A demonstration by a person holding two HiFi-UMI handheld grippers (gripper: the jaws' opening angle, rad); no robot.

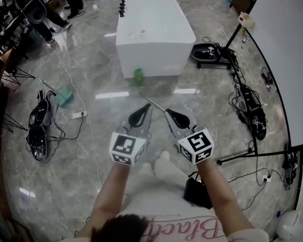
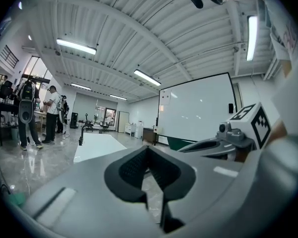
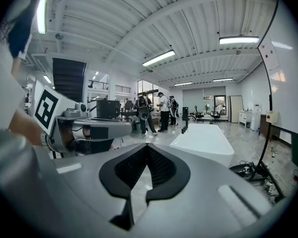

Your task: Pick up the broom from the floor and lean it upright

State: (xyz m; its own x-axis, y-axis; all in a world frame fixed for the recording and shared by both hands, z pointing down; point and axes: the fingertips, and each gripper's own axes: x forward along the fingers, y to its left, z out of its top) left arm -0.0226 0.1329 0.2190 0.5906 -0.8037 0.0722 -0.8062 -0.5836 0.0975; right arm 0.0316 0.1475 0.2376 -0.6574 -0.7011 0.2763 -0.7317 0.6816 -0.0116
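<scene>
In the head view the broom lies on the grey marble floor. Its green head rests by the foot of the white bathtub, and its thin handle runs toward me and ends between my two grippers. My left gripper and right gripper are held side by side at about waist height, above the handle's near end and pointing at the tub. Both are shut with nothing between the pads. The left gripper and right gripper show their tips meeting. Neither gripper view shows the broom.
A whiteboard on a black stand lines the right side, with cables and black gear on the floor under it. A black bag sits by my right foot. A teal dustpan and black equipment lie left. People stand far left.
</scene>
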